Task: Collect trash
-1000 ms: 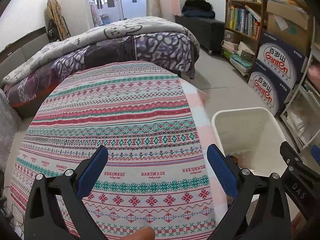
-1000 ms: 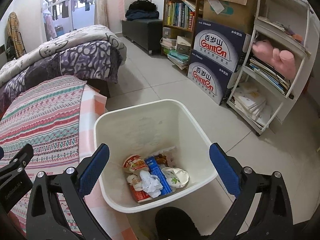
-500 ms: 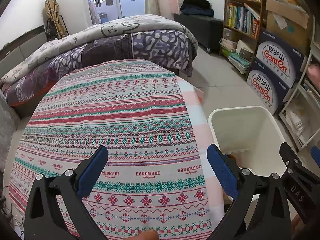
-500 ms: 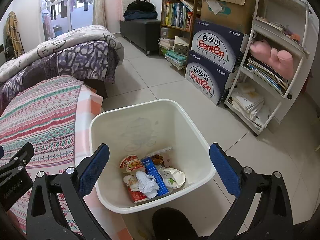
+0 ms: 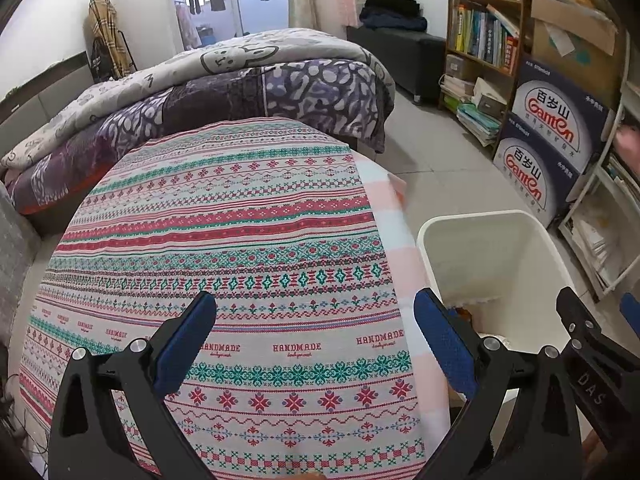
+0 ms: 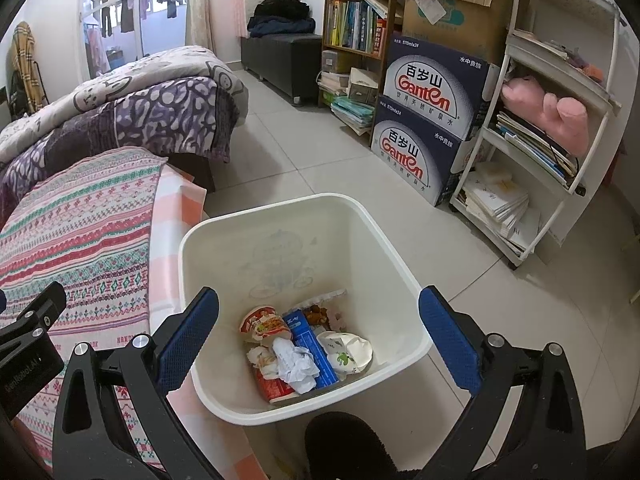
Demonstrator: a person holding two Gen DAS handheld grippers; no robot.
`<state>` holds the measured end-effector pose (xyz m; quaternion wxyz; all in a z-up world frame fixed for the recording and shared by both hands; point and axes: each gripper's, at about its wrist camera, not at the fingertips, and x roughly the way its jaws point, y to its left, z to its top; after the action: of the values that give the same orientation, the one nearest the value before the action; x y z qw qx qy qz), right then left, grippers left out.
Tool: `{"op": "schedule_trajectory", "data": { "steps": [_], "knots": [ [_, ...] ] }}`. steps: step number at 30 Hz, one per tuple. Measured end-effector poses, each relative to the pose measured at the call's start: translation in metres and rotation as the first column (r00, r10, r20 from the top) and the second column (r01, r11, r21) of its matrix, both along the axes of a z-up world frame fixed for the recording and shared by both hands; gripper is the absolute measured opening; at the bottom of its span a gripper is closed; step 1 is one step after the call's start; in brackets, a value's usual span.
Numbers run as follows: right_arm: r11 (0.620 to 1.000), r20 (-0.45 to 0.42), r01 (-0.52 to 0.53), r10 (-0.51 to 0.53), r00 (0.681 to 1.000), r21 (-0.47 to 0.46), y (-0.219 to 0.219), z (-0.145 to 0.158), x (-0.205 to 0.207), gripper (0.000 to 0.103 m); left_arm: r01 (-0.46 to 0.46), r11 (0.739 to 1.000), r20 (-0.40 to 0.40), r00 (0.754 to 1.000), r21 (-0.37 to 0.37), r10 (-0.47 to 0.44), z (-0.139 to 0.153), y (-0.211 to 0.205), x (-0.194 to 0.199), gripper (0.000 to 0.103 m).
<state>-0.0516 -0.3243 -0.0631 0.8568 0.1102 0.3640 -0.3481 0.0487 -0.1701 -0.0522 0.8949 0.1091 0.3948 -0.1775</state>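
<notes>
Bedroom clutter frames the scene: a quilted bed [image 5: 224,92], bookshelves and stacked water cartons [image 6: 432,120] along the tiled floor. Nearer, a table under a striped patterned cloth [image 5: 224,264] shows nothing on it. Just beside its edge stands the white bin [image 6: 384,240], and the trash lies in its bottom: a crushed noodle cup [image 6: 262,322], a blue carton [image 6: 312,344], crumpled paper [image 6: 294,364] and a white wrapper [image 6: 346,350].

The left hand-held gripper [image 5: 316,344] hangs over the cloth, jaws spread wide, holding nothing. The right hand-held gripper [image 6: 318,344] hangs over the bin, equally wide and empty.

All of it looks light and crushable; the paper should yield anywhere, while the cup is probably best pinched at its rim. The carton's long axis runs from the bin's far wall toward the camera; the cup lies tipped, mouth facing up and toward the camera.
</notes>
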Motion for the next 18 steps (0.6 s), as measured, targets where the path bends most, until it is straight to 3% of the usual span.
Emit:
{"op": "schedule_trajectory", "data": {
  "steps": [18],
  "knots": [
    [1.0,-0.002,-0.003,0.003,1.0,0.002,-0.0005,-0.0005,0.0002,0.096,0.033,0.999,0.005,0.999,-0.013,-0.033,-0.0019,-0.0003,-0.0031,0.089]
  ]
}}
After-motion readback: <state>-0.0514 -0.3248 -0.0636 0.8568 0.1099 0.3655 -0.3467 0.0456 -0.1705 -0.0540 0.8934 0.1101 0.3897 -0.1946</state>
